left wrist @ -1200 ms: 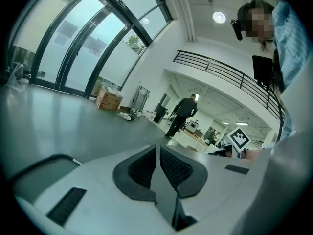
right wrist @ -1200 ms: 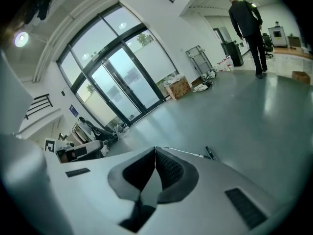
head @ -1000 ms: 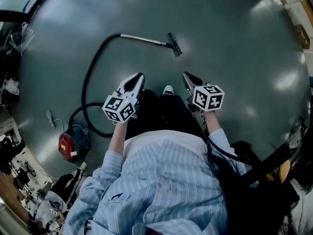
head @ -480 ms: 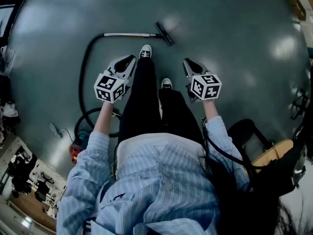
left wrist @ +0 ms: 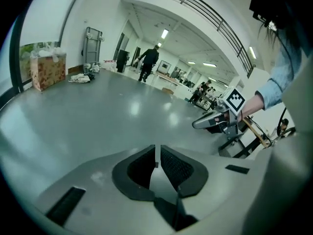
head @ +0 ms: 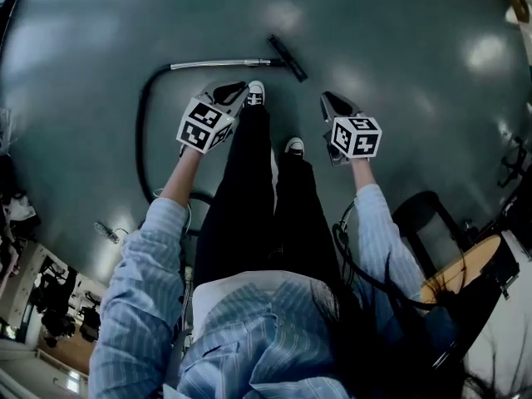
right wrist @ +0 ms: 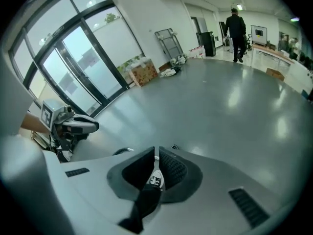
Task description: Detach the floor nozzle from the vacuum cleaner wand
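The vacuum's metal wand (head: 220, 63) lies on the grey floor with the black floor nozzle (head: 287, 57) attached at its right end. A black hose (head: 143, 119) curves away from the wand's left end. My left gripper (head: 241, 87) is shut and empty, in the air short of the wand, just beside my forward shoe (head: 255, 94). My right gripper (head: 327, 98) is also shut and empty, to the right and below the nozzle. In the left gripper view the jaws (left wrist: 156, 153) meet with nothing between them. In the right gripper view the jaws (right wrist: 156, 155) meet too.
My legs and second shoe (head: 293, 146) fill the middle of the head view. A dark chair (head: 426, 216) stands at the right. A cardboard box (left wrist: 47, 71) sits by the wall and a person (left wrist: 148, 62) walks far off.
I have stepped toward the wand, one foot now forward. Both grippers, still shut, have moved ahead and lower, closer to the wand and nozzle. The red vacuum body has left the view.
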